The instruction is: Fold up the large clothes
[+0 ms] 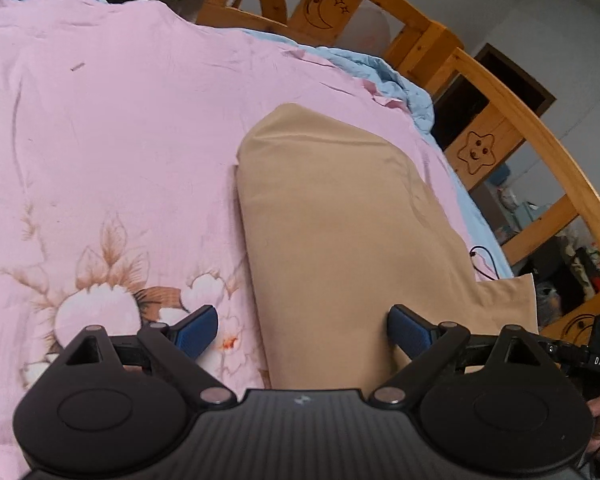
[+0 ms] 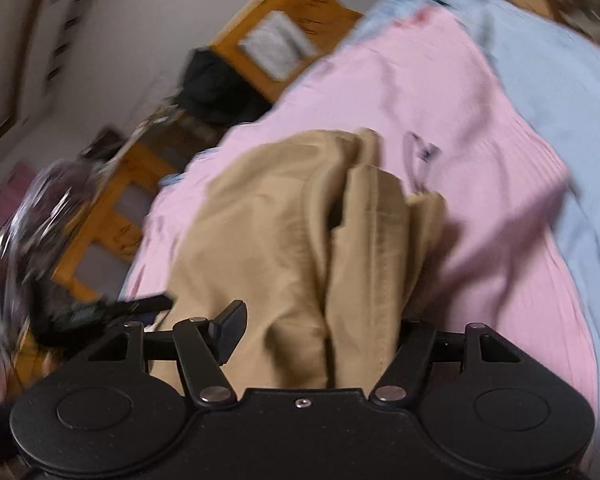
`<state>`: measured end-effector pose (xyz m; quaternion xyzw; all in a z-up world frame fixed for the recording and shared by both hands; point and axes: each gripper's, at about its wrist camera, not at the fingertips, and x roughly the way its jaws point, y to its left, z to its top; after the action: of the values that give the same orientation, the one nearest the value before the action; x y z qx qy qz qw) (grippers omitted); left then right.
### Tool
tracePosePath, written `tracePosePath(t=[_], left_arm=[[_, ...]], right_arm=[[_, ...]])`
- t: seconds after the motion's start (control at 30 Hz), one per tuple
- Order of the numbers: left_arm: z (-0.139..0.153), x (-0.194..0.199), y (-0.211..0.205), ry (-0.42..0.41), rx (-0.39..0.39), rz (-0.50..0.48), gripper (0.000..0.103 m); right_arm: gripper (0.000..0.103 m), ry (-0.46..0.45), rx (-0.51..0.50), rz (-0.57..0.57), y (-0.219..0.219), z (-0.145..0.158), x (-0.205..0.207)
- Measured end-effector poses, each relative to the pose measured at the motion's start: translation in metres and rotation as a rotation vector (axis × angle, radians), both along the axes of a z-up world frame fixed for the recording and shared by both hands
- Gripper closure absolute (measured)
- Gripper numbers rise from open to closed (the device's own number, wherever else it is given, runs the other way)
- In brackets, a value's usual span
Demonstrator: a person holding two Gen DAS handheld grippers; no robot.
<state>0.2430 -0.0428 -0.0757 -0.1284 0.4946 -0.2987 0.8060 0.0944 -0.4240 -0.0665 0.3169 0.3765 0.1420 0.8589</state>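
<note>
While the tan garment (image 1: 340,216) lies folded into a long smooth panel on the pink floral quilt (image 1: 100,140), the left tool (image 1: 302,330) hangs over the garment's near end with its blue-padded fingers (image 1: 198,332) spread wide, one pad above the quilt's flower print beside the garment, the other above the tan cloth itself, gripping nothing. Beyond the garment's far side a strip of light blue sheet (image 1: 400,80) runs along the quilt's edge, and past that stands the wooden bed rail (image 1: 476,148), carved with a moon and a smiling star. A thin black cable (image 1: 484,260) lies on the blue sheet just beside the garment. Over in the right wrist view, heavily blurred, the same tan garment (image 2: 260,240) looks bunched and lumpy, folds rising up toward the camera. The right tool (image 2: 320,332) has its fingers apart, with tan cloth filling the space between them; one black finger (image 2: 230,330) shows clear of the cloth, the other is hidden behind a fold, so it seems released rather than clenched. Pink quilt (image 2: 480,160) spreads beyond the garment there too.
</note>
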Motion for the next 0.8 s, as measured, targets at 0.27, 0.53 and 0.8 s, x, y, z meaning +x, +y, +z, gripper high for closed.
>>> tracePosePath(t=[0.27,0.53,0.8], left_arm=[[-0.01,0.007,-0.008,0.036,-0.026,-0.045,0.008],[-0.011,0.008,-0.032,0.038,0.004,-0.092,0.008],[-0.007,0.007,-0.042,0.021,0.065,-0.114,0.009]], right_arm=[[0.035,0.054,-0.041,-0.004,-0.003,-0.022,0.02],[0.032,0.062,-0.015,0.082,0.007,-0.023,0.02],[0.041,0.06,-0.072,0.062,0.013,-0.024,0.019]])
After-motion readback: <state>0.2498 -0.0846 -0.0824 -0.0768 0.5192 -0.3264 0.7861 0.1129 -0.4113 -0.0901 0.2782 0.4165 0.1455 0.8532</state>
